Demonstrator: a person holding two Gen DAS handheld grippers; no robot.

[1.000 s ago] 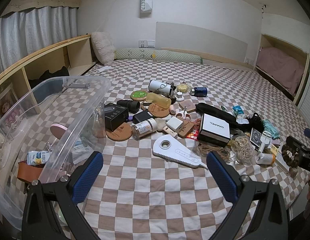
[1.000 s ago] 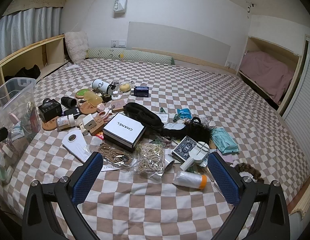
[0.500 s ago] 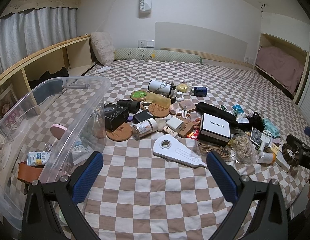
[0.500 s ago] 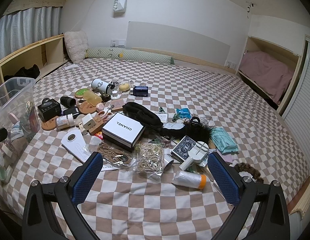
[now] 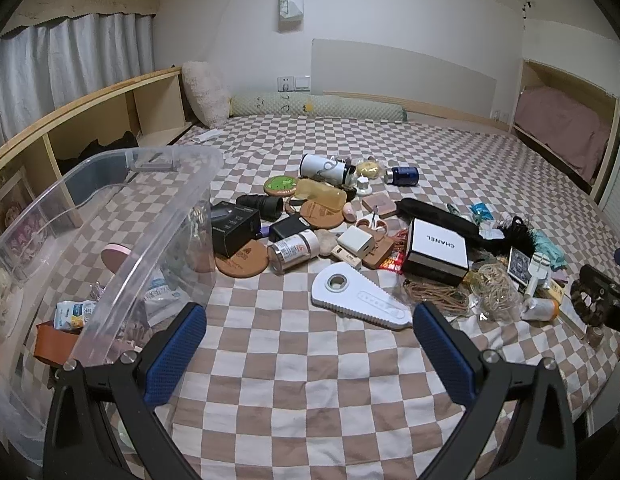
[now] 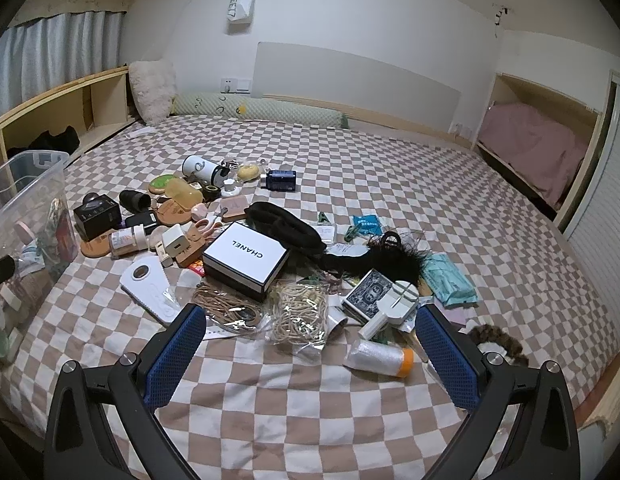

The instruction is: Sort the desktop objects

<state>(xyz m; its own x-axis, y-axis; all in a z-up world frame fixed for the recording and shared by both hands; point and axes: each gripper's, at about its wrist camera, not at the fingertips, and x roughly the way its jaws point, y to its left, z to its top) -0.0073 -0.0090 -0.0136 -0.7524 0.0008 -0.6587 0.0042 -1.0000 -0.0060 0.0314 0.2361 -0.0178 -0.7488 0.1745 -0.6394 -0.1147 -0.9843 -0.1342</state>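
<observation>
Left gripper (image 5: 308, 312): has drifted a very little; in its view the CHANEL box (image 5: 436, 250) and the white flat tool (image 5: 362, 300) now sit slightly higher and more to the right.
Right gripper (image 6: 310, 312): has shifted a very little; the orange-capped bottle (image 6: 380, 354) and the clear storage bin (image 6: 25, 192) now appear slightly higher.
</observation>
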